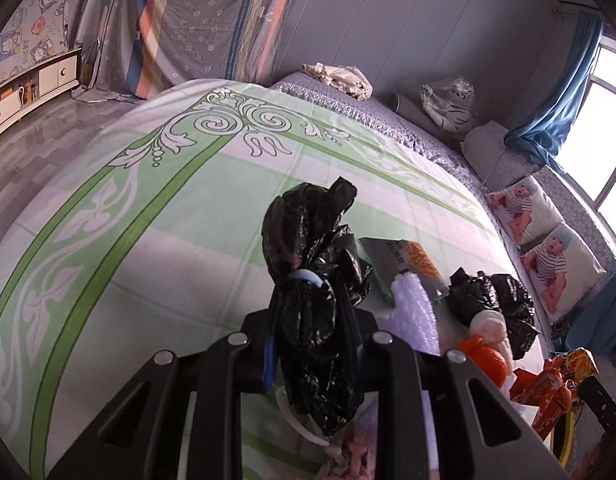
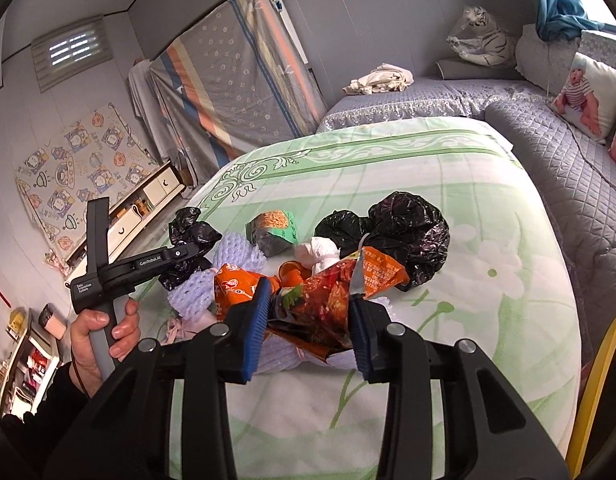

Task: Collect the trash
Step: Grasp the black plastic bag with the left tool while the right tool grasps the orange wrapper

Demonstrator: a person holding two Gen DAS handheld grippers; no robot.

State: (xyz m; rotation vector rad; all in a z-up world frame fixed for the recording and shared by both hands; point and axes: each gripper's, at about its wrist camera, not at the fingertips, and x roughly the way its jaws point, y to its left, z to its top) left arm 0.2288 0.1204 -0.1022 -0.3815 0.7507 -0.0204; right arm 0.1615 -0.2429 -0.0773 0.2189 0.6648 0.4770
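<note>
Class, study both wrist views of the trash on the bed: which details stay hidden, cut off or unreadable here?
- Left wrist view: the left gripper is shut on a black bag; its contents are wrapped in opaque plastic.
- Left wrist view: the orange snack wrapper is partly cut off near the frame edge.
- Right wrist view: the right gripper covers the wrapper's lower part, and its print is too small to read.
- Right wrist view: the larger black bag hides its contents.

A green-and-white patterned bedspread (image 2: 448,184) covers the bed. Beyond its far edge, a striped mattress (image 2: 236,76) leans upright against the grey wall. A crumpled cream cloth (image 2: 378,78) lies on the grey quilted couch (image 2: 548,152) bordering the bedspread, with a plush white tiger (image 2: 482,38) and baby-print pillows (image 2: 584,94) there too.
</note>
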